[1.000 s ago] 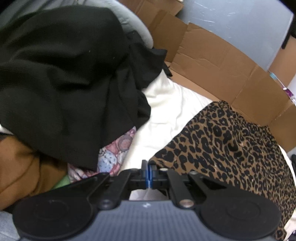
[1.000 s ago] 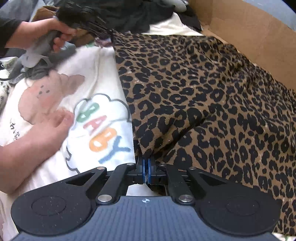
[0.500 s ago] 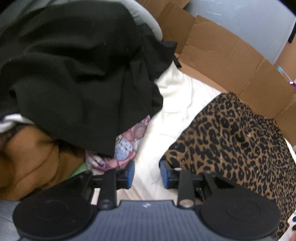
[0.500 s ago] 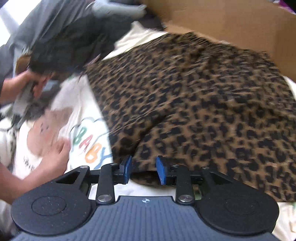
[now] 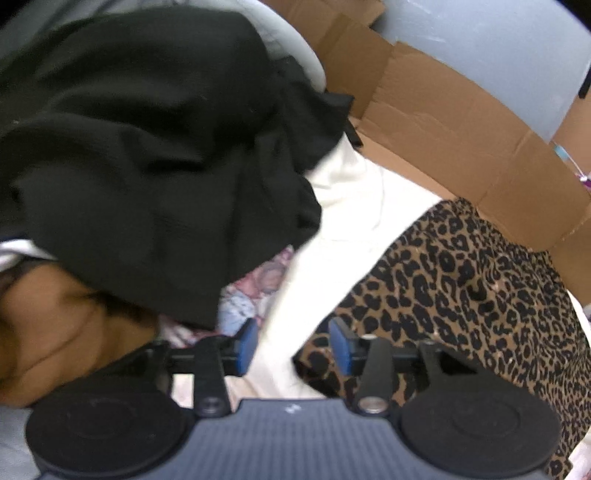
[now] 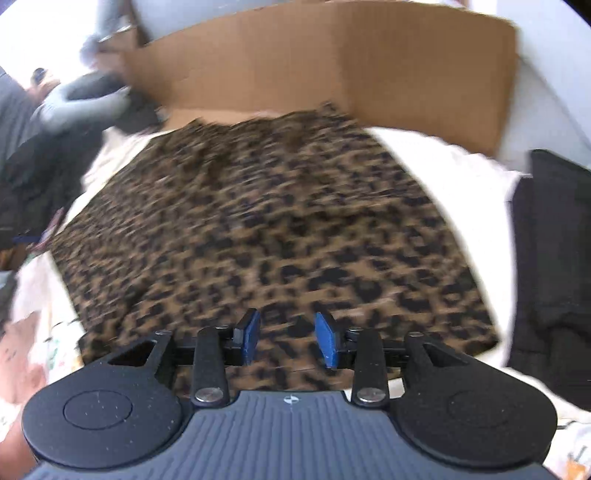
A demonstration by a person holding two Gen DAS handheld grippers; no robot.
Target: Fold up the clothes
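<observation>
leopard cloth (image 6: 258,229) matt, prob. thin woven; cardboard (image 6: 332,62) matt, creased.

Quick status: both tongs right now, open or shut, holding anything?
Left tongs: open, holding nothing, at the leopard-print garment corner.
Right tongs: open, empty, above that garment.

**Cardboard walls, pale room behind**

Brown cardboard panels (image 5: 443,122) stand upright along the far edge of the work surface — creased, with folded flaps and seams showing in the left wrist view. In the right wrist view one broad cardboard sheet (image 6: 332,62) rises behind the surface, its right edge cut straight. Beyond the cardboard lies a pale blue-grey wall (image 5: 487,48). A white cover (image 5: 354,206) spreads over the surface itself. Bright, washed-out light (image 6: 33,33) enters from the upper left of the right wrist view — details there are blurred.
</observation>
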